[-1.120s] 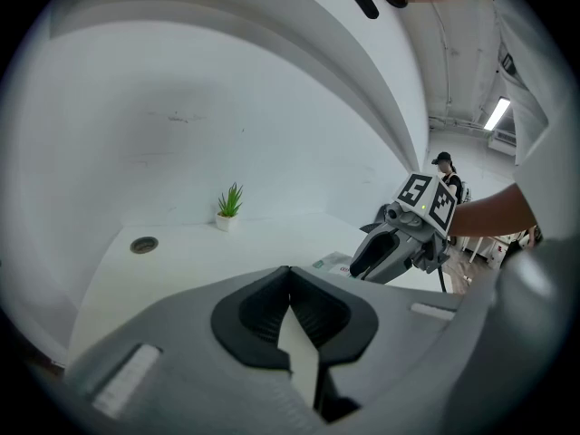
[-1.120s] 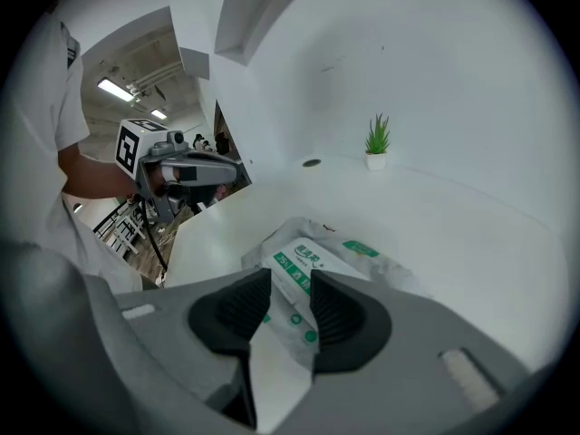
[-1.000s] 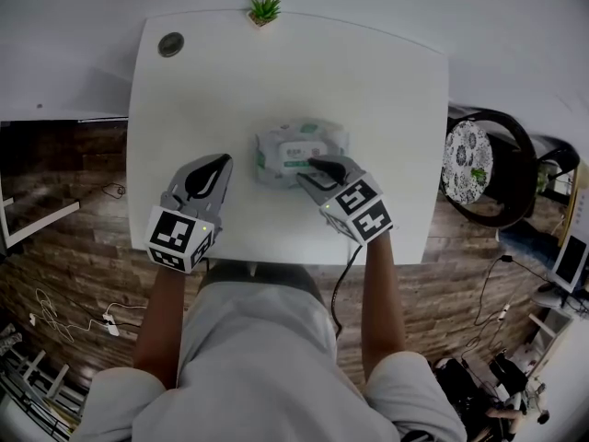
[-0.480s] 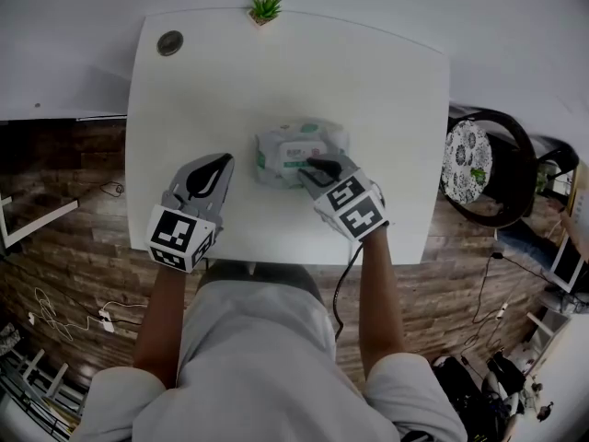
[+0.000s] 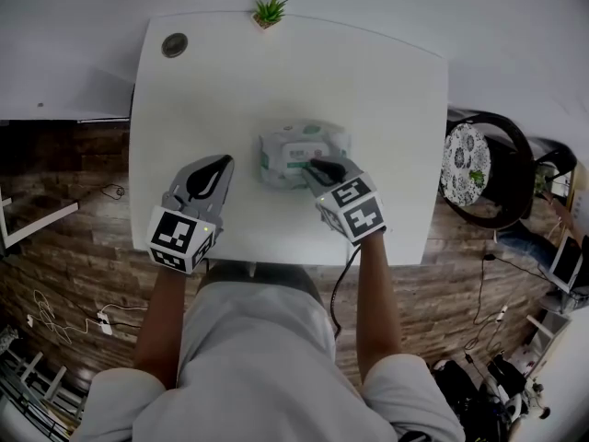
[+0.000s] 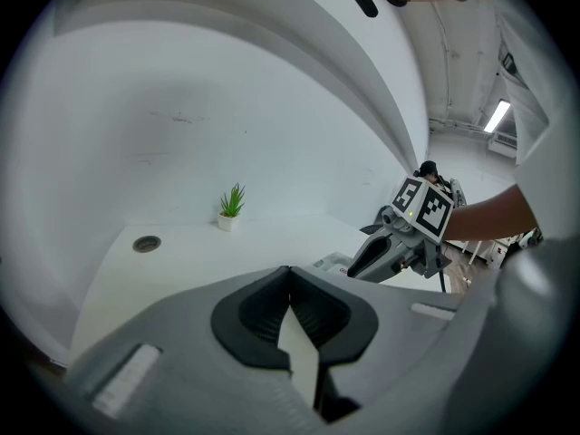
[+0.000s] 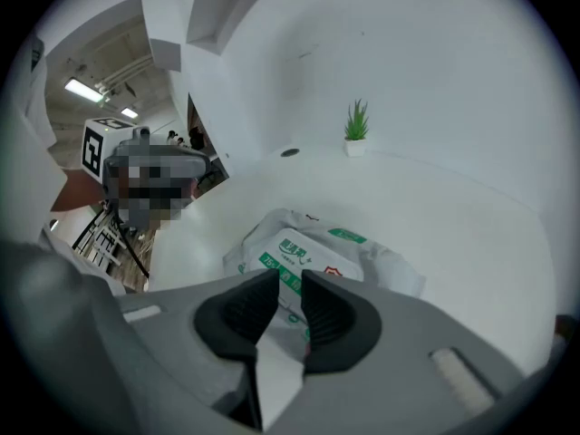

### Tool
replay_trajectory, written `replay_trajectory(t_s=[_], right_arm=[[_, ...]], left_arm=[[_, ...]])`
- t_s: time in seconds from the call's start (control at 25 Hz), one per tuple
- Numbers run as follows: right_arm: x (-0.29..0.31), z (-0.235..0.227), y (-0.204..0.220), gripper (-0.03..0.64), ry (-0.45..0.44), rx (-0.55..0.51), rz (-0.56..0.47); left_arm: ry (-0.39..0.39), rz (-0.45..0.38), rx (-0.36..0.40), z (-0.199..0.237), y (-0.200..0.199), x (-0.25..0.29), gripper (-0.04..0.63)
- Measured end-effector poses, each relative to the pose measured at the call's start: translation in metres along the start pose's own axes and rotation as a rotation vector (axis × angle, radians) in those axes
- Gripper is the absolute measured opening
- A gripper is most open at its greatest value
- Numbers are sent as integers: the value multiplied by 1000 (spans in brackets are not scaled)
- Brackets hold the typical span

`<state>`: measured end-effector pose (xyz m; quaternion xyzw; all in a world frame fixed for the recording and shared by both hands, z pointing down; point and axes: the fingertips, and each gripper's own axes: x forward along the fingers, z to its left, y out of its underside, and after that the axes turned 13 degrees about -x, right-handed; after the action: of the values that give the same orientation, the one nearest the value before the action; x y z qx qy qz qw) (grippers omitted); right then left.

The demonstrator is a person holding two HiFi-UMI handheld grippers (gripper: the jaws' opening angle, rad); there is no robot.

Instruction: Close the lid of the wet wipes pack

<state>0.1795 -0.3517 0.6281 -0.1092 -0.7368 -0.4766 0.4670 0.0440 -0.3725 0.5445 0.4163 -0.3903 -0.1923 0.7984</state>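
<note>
Item: wet wipes pack (image 5: 296,145), mid-table (image 5: 276,72).
Right gripper (image 5: 317,165): over the pack's near edge, jaws just closing, a slit apart, nothing between.
Left gripper (image 5: 219,162): pressed together, idle.
Next, I reckon: press the lid (image 7: 308,247) flat.

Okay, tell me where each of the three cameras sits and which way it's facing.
Head view: on the person's head, looking steeply down at the white table; forearms, lap, left tool and right tool show.
Left gripper view: on the left tool, facing across the table toward the plant; its shut jaws show.
Right gripper view: on the right tool, tilted down at the wipes pack; its jaws, just closing, stand slightly apart, nothing gripped.
Shared: both gripper views see the plant.
</note>
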Motion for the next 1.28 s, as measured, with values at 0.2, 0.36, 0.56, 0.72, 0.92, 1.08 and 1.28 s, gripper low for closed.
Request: replay_trajectory(t_s=[0.2,0.36,0.56,0.72,0.92,1.08,1.28], right_arm=[[-10,-3,-8,53,67,78,-88],[-21,2,-16,35,129,94,-135],[-42,13,-22,6,218,122,-175],[-65,28,-27,5,292,155,-231],[-98,53,-32,5,405,188,-305],[-124,73,-29,5,493,202,-340],[-158,99,-26,5,604,210,-389]], left_arm=[[-11,-15,5,4,-2,-14,0],[-6,-27,13,3,-3,-25,0],[12,-52,27,0,-8,-42,0],[27,-79,42,-2,-13,-61,0],[66,-127,71,-11,-23,-86,0],[91,-160,111,-19,-31,-105,0],[109,-212,151,-26,-44,-134,0]])
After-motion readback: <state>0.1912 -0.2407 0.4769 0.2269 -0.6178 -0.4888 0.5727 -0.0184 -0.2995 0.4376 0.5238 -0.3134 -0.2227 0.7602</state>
